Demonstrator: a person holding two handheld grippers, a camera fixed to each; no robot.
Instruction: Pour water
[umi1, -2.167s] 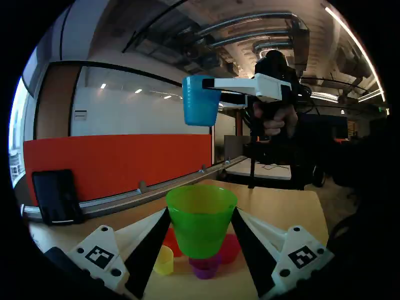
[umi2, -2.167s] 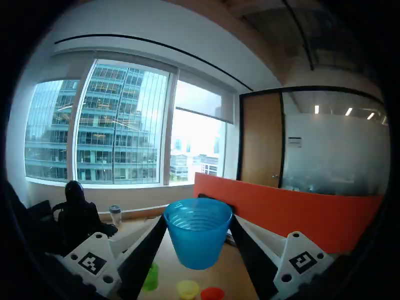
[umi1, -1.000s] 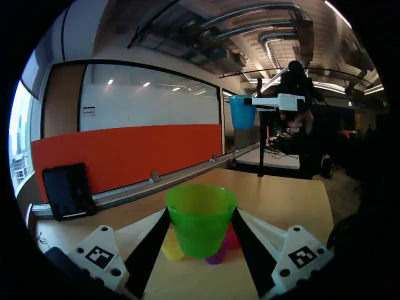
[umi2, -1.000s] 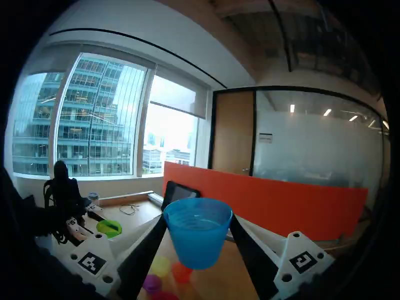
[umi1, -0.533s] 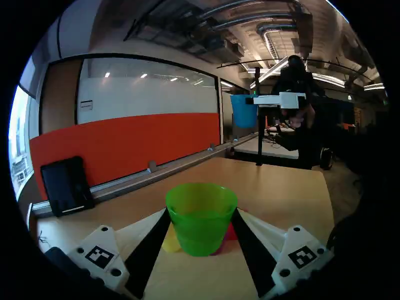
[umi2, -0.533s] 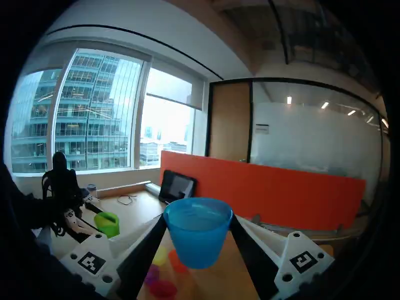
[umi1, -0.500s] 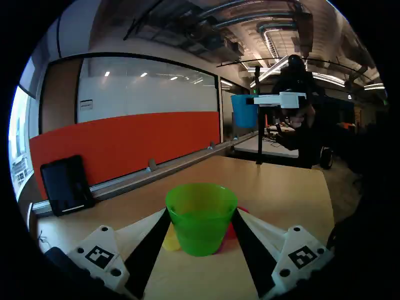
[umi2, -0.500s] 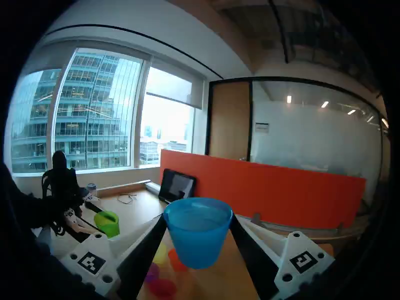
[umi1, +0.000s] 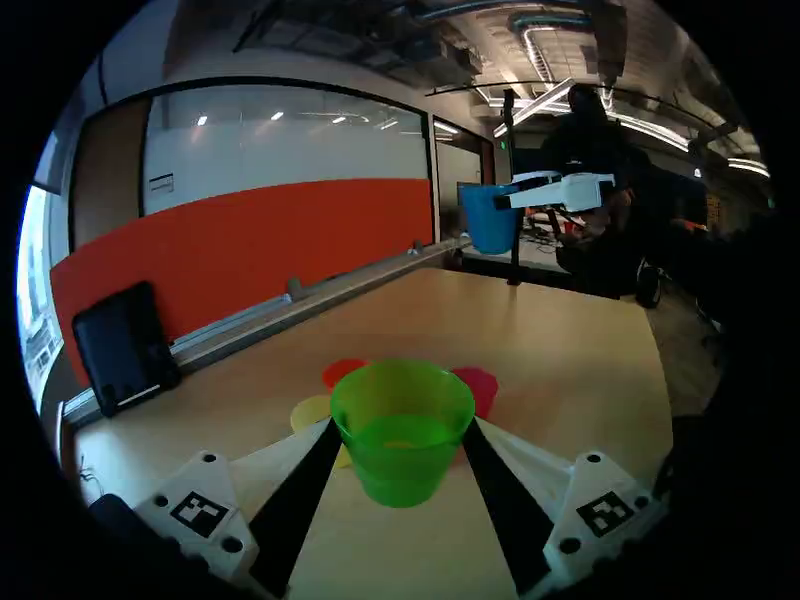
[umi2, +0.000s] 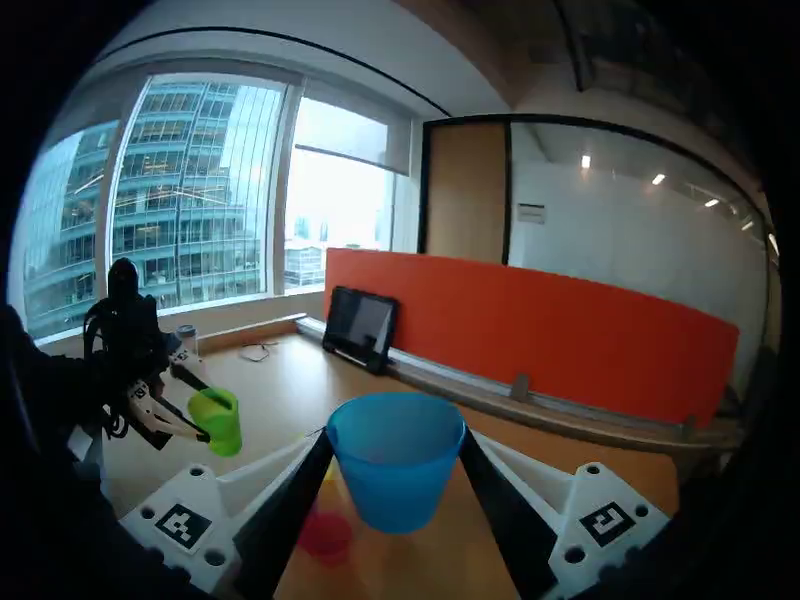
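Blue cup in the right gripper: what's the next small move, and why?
Probably carry the blue cup in the right gripper toward the green cup in the left gripper, keeping it upright. Both cups are upright and far apart above the table, so tilting now would miss. Which holds water is unclear.

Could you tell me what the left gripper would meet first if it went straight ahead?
Holding the green cup, the left gripper would likely first meet, just beyond it, the yellow cup, orange cup or pink cup; depth is unclear.
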